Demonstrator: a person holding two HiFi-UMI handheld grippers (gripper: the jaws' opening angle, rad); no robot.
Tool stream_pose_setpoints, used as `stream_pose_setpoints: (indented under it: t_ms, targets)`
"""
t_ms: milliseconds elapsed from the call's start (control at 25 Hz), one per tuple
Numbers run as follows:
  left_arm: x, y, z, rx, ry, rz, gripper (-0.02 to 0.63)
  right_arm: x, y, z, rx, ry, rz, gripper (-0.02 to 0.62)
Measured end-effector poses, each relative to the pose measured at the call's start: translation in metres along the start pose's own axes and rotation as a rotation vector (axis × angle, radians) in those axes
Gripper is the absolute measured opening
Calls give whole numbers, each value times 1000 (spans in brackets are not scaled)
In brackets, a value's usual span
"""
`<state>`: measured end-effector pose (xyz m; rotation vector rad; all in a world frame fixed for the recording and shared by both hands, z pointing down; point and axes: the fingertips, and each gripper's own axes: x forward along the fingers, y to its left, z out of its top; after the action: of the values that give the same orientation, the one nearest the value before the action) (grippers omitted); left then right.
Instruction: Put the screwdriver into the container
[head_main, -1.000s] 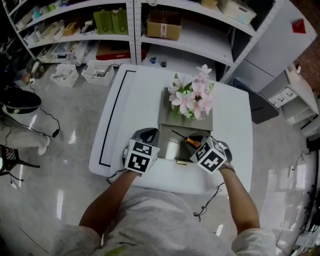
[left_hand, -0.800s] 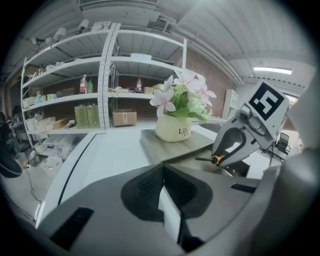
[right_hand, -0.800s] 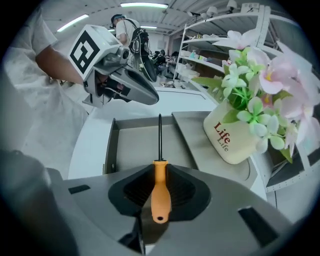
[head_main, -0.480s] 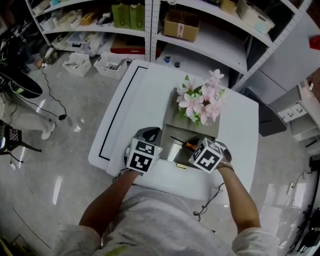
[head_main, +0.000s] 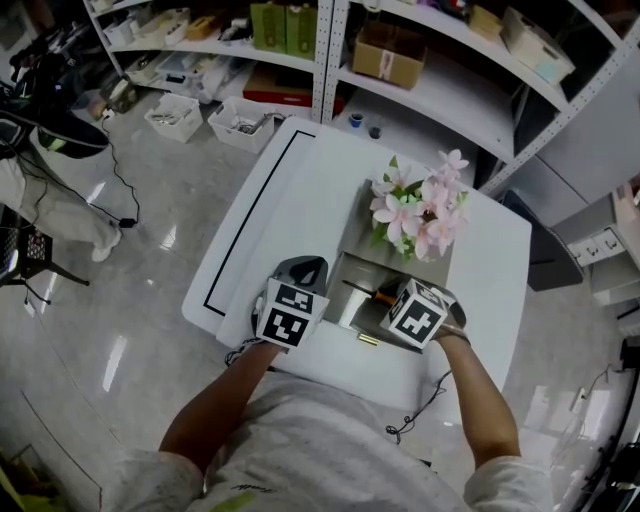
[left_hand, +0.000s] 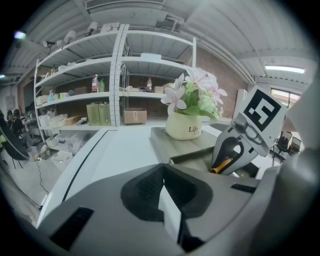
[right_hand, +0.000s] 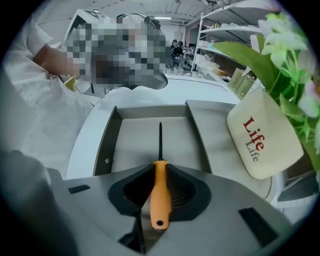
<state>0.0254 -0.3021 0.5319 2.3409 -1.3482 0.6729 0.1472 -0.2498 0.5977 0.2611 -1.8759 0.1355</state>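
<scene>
A smooth white table (head_main: 290, 200) with a thin black line along its left side carried a matte grey container (right_hand: 135, 145), a flat rectangular tray with a shallow, straight-walled recess. Beside that recess, on the tray's level part, stood a rounded cream pot (right_hand: 262, 135) of pink flowers (head_main: 420, 215); its leaves cut off the right gripper view's right edge. The left gripper (left_hand: 164, 180) hung over the table just left of the tray, jaws pressed together on nothing. The right gripper (right_hand: 161, 172) was clenched on the screwdriver (right_hand: 160, 185), gripping its smooth orange handle, with the thin black shaft reaching out above the recess floor. From the head view, a pale cylinder (head_main: 352, 308) between the grippers and a small brassy piece (head_main: 368, 340) were too small to identify
</scene>
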Motion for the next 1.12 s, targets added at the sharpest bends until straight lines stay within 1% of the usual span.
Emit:
stream_pose_setpoints:
  t_ms: [240, 360, 480, 680, 880, 1000, 1120]
  targets:
    - [-1, -2, 4, 8, -6, -6, 3, 0, 1, 1, 12, -9, 1, 86]
    - [-1, -2, 8, 11, -12, -10, 3, -2, -1, 0, 25, -15, -13, 86]
    - [-2, -1, 11, 17, -16, -17, 3, -8, -5, 2, 59, -46, -35, 86]
    - [-1, -2, 23, 32, -32, -53, 3, -25, -11, 5, 156, -110, -86, 78]
    - [-3, -9, 33, 68, -35, -105, 3, -36, -10, 0, 289, -172, -130, 64]
    - [-4, -17, 37, 89, -36, -147, 3, -54, -9, 6, 374, -234, -176, 58]
    - [-7, -24, 41, 113, -41, -187, 3, -70, -10, 5, 457, -286, -239, 48]
